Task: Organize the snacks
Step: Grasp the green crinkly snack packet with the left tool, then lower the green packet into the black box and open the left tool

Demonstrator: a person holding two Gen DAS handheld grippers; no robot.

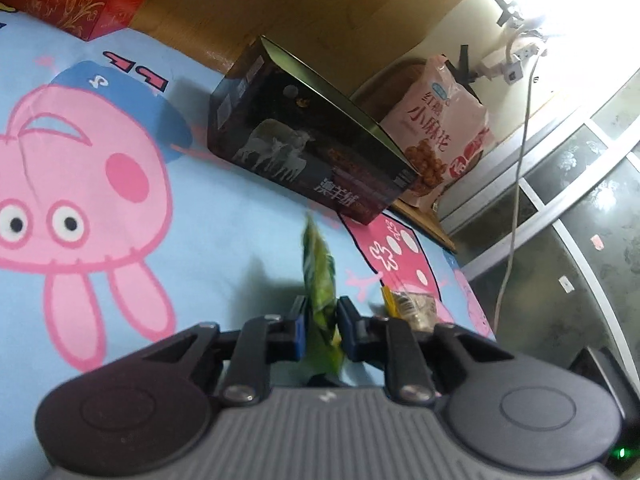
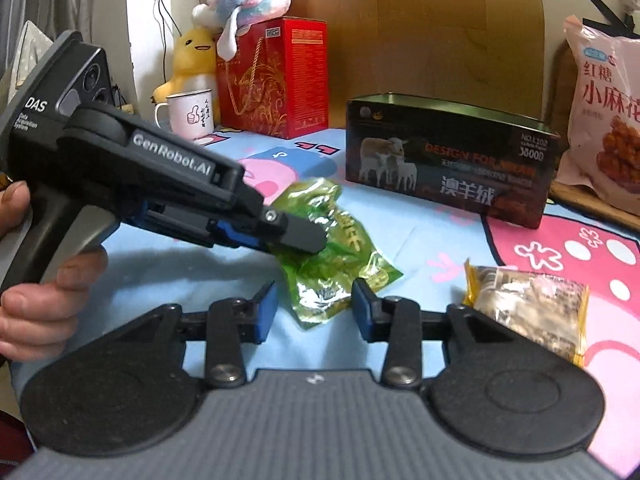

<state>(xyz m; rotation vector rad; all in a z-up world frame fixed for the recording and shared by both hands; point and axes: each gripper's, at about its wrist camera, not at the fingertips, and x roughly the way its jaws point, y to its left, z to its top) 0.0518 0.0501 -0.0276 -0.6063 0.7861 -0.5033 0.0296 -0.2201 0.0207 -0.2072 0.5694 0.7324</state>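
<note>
1. Left gripper (image 1: 321, 322) seen with jaws closed on the green snack packet (image 1: 320, 280), holding it lifted above the cartoon-printed blue cloth (image 1: 224, 216).
2. From the right wrist view, same green snack packet (image 2: 336, 256) pinched by the left gripper (image 2: 300, 236), near the dark open box (image 2: 448, 160).
3. Right gripper (image 2: 314, 310) kept with jaws wide apart, holding nothing, just below the green packet.
4. Yellow-edged snack packet (image 2: 528, 308) lay flat on the cloth, right of the right gripper.
5. Pink snack bag (image 2: 604, 120) stood beside the box, at its right end.
</note>
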